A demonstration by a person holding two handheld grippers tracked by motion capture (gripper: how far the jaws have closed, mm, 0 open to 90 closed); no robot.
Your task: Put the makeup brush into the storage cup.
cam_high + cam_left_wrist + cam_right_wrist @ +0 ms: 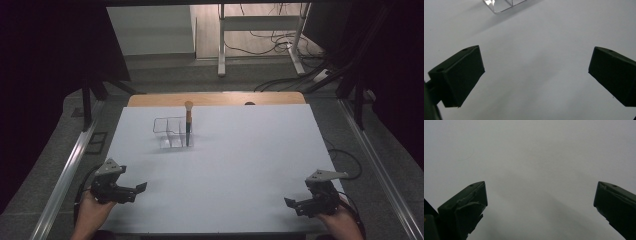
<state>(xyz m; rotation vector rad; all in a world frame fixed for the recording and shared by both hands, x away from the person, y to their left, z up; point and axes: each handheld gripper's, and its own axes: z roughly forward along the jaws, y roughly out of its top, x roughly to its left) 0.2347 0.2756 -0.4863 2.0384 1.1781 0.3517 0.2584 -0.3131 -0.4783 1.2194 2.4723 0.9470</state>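
Brush (pixel 188 120) stands upright in clear organizer (pixel 169 133).

Table surroundings, seen from the high view

Wooden table edge (pixel 215 98) showing beyond the white sheet (pixel 225 170); grey carpet floor (pixel 200 77); metal rails (pixel 65 170) along both sides; white frame legs (pixel 221 45) at the back with loose black cables (pixel 270 42) on pale flooring; dark curtains (pixel 45 60) left and right.
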